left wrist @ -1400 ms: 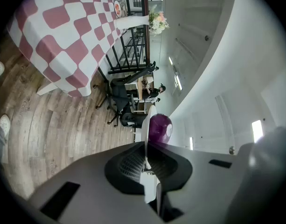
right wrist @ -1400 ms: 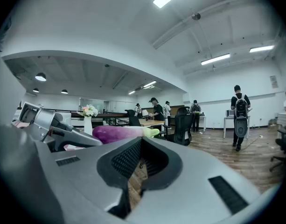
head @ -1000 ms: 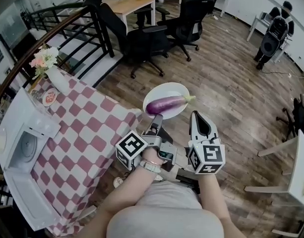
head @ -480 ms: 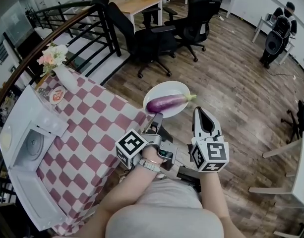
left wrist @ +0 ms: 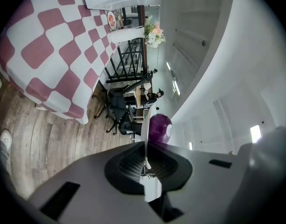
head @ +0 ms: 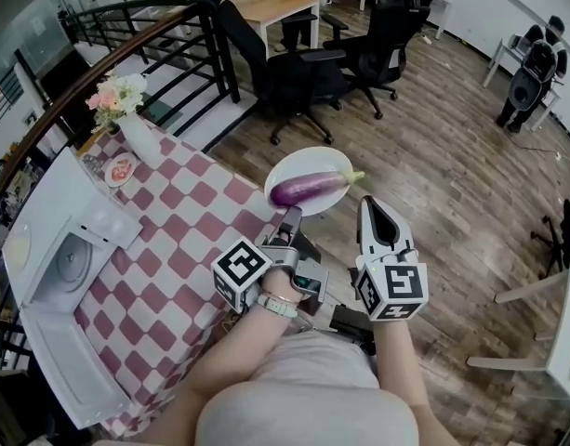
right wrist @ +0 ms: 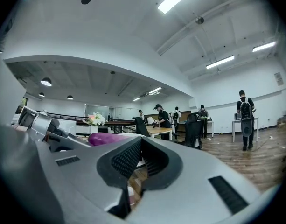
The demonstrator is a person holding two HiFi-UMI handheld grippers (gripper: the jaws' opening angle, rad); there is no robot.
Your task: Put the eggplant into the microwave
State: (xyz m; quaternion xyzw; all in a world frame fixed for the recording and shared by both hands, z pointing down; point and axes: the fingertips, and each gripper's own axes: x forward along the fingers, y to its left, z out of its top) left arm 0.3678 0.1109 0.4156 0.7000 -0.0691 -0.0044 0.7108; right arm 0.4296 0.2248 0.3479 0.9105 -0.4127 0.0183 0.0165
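Observation:
A purple eggplant [head: 308,189] lies on a white plate [head: 294,163] that hangs over the wood floor, just off the corner of the checked table [head: 164,249]. My left gripper [head: 292,215] is shut on the plate's near rim. In the left gripper view the plate [left wrist: 150,118] shows edge-on between the jaws, with the eggplant [left wrist: 160,129] beyond. My right gripper [head: 377,214] is level beside the plate's right, shut and holding nothing; from it the eggplant [right wrist: 105,138] shows at left. The white microwave [head: 57,249] stands at the table's far left, its door [head: 66,365] swung open.
A vase of flowers [head: 131,119] and a small dish [head: 120,168] sit at the table's far end, by a black stair railing [head: 126,45]. Black office chairs [head: 298,82] and a wooden desk [head: 266,7] stand beyond the plate. A person [head: 540,63] is at far right.
Both grippers and the plate with the eggplant have moved level toward the table. The table and microwave have shifted right in the head view. The grip is unchanged.

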